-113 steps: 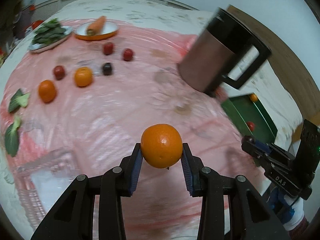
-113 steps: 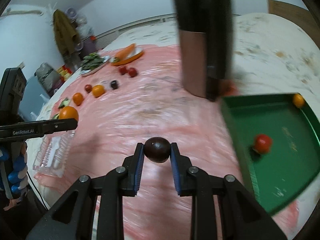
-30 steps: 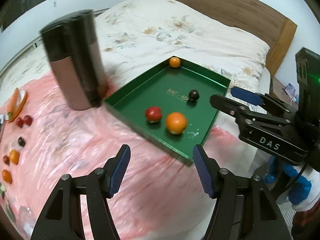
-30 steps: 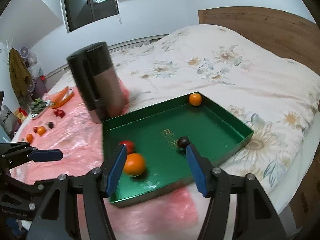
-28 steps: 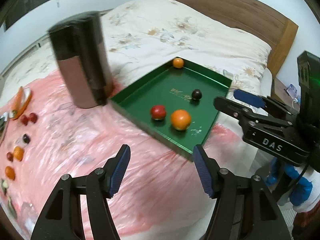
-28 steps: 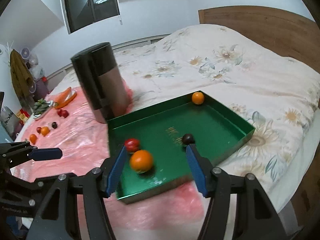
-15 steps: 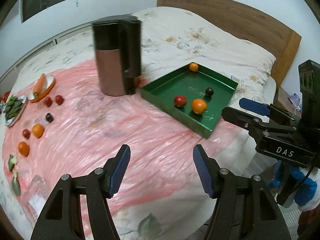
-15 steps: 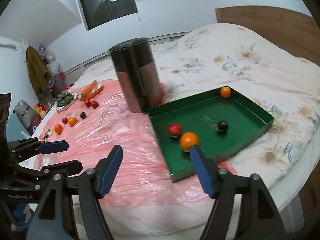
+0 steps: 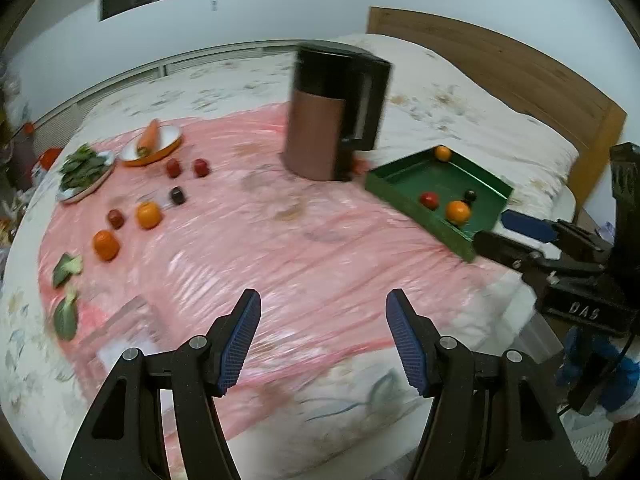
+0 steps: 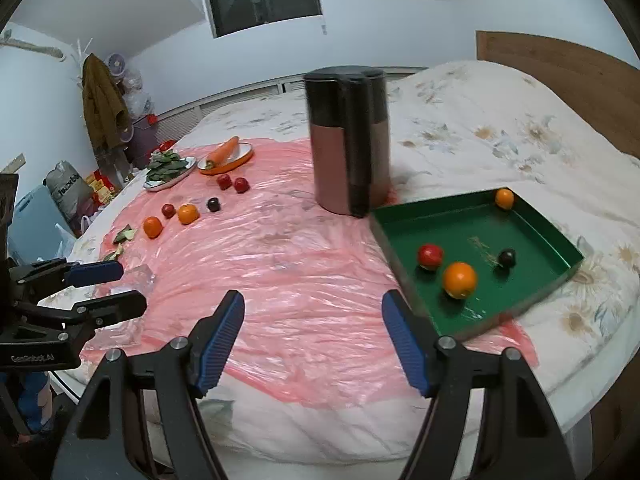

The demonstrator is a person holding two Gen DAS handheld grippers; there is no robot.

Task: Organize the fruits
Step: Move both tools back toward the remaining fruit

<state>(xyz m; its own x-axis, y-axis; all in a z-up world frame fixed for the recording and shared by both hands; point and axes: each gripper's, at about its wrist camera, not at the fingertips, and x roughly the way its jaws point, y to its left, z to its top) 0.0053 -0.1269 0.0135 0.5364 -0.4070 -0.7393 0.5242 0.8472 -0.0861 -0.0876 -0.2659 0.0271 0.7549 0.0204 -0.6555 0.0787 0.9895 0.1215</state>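
Left wrist view: the left gripper (image 9: pixel 323 338) is holding its jaws apart and empty above the pink sheet (image 9: pixel 280 248). Loose fruits are lying far left: an orange (image 9: pixel 149 215), another orange (image 9: pixel 106 245) and red fruits (image 9: pixel 201 167). The green tray (image 9: pixel 404 194) is sitting at right.

Right wrist view: the right gripper (image 10: pixel 313 339) is also empty, its jaws just opened wide. The tray (image 10: pixel 556 236) is holding four fruits (image 10: pixel 459 274).

Both grippers appear to be between deliveries; next, each needs to reach the loose fruits beyond the jug (image 10: pixel 347 142).

Left tongs (image 9: pixel 322 336), right tongs (image 10: pixel 312 334): agape, empty.
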